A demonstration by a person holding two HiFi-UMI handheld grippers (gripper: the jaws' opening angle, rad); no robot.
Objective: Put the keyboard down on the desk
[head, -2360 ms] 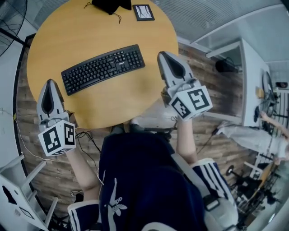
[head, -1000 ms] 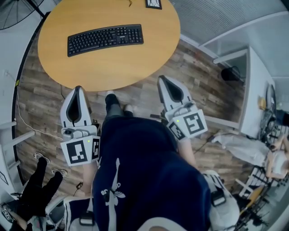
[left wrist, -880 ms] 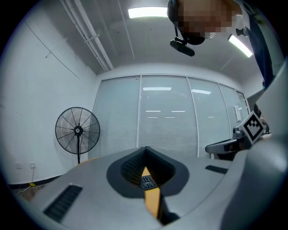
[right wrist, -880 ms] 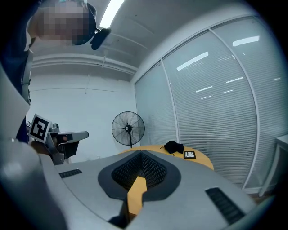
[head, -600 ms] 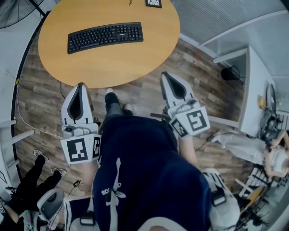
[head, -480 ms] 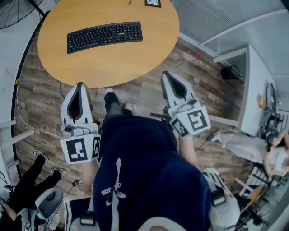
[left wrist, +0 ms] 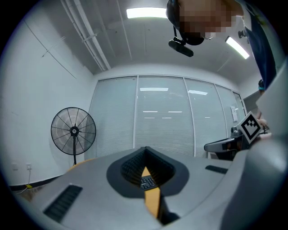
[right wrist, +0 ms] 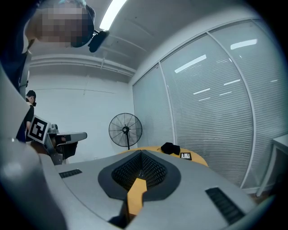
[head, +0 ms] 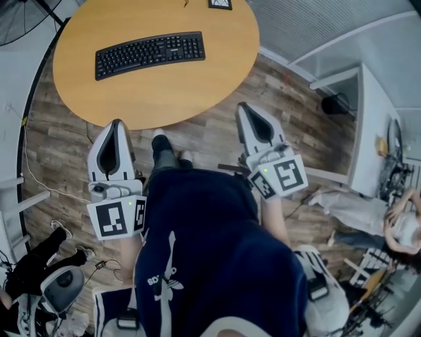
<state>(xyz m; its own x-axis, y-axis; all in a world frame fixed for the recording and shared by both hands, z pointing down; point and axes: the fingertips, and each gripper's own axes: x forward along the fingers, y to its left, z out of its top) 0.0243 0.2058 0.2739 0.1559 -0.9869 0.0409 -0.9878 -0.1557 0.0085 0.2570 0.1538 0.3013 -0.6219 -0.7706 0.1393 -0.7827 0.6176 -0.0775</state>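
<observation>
The black keyboard [head: 150,54] lies flat on the round wooden desk [head: 197,85], with nothing touching it. Both grippers hang well short of the desk, over the wood floor beside the person's dark clothing. My left gripper [head: 117,122] is shut and empty, its tip near the desk's front edge. My right gripper [head: 243,105] is also shut and empty, to the right of the desk. In the left gripper view the shut jaws [left wrist: 145,149] leave a slit where the keyboard [left wrist: 146,182] shows. The right gripper view shows shut jaws [right wrist: 141,152] before the desk [right wrist: 198,159].
A small framed card [head: 219,4] lies at the desk's far edge, next to a black item [right wrist: 170,148]. A standing fan [left wrist: 73,131] stands by the wall. An office chair [head: 59,284] and a person's legs are at lower left. A white desk [head: 368,118] stands at right.
Since the earliest frame both shut grippers have drawn back from the desk edge to the person's sides. Over the last second they barely moved; the chair and legs at lower left shifted.
</observation>
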